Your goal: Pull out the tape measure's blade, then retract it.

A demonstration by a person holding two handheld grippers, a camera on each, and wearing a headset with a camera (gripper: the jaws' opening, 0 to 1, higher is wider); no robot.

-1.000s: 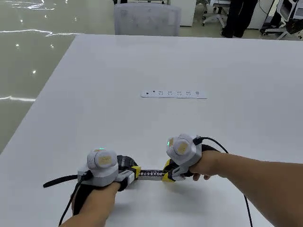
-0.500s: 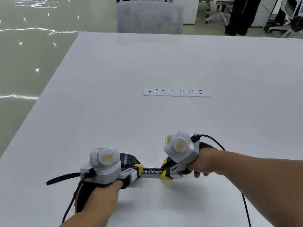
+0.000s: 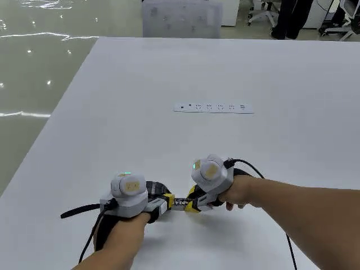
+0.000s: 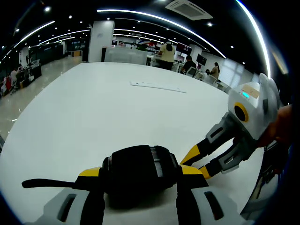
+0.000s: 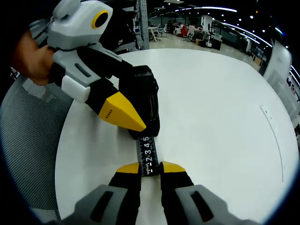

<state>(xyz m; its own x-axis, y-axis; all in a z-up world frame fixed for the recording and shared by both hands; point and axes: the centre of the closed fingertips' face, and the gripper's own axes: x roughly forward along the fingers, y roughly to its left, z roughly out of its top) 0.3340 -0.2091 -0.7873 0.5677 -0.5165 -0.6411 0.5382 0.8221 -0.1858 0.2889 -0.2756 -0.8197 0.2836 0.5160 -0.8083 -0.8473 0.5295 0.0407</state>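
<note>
Clamping the tape measure (image 5: 143, 101) by its black case, the left tongs (image 4: 140, 171) hold it on the surface (image 3: 225, 67); the right tongs (image 5: 150, 168) seem pinched on the blade (image 5: 146, 154). Its short exposed length runs 9-to-3 o'clock in the head view, case at 9.

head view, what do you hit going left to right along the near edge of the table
black wrist strap → left gripper, clamped on the black tape measure case → short numbered tape blade → right gripper, pinching that blade → person's bare forearm
</note>
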